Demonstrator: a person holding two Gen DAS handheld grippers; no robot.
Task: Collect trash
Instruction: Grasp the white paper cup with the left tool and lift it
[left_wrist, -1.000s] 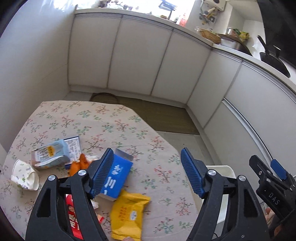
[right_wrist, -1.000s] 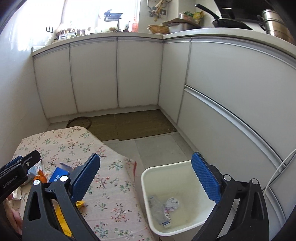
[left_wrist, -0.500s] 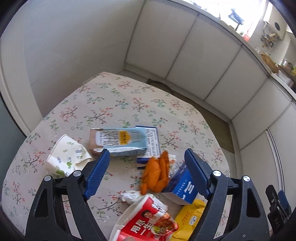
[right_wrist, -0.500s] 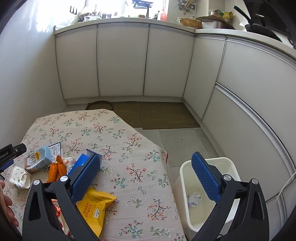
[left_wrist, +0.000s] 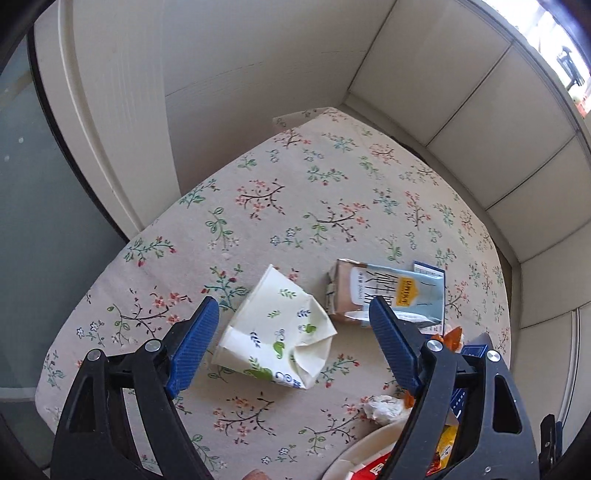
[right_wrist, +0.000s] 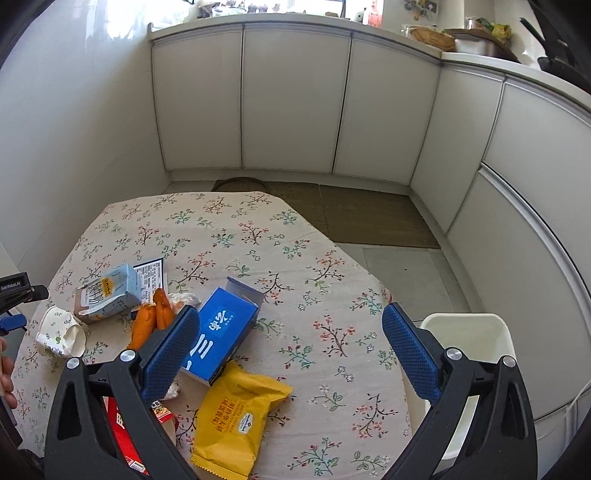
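A: What has moved since a second ago?

B: The left gripper (left_wrist: 291, 345) has swung from the blue box to the crushed paper cup (left_wrist: 277, 330), which now lies between its wide-apart fingers, untouched, on the floral tablecloth (left_wrist: 295, 206). The milk carton (left_wrist: 384, 291) lies just beside the cup.

A: And the right wrist view?

B: It has turned from the bin toward the table. The right gripper (right_wrist: 286, 349) hangs spread apart, holding nothing, above the blue box (right_wrist: 225, 332) and yellow packet (right_wrist: 240, 417). Orange peels (right_wrist: 151, 321) sit between box and carton (right_wrist: 107, 295); the cup (right_wrist: 61, 334) lies at the table's left. The white bin (right_wrist: 469, 332) stands on the floor beside the table.
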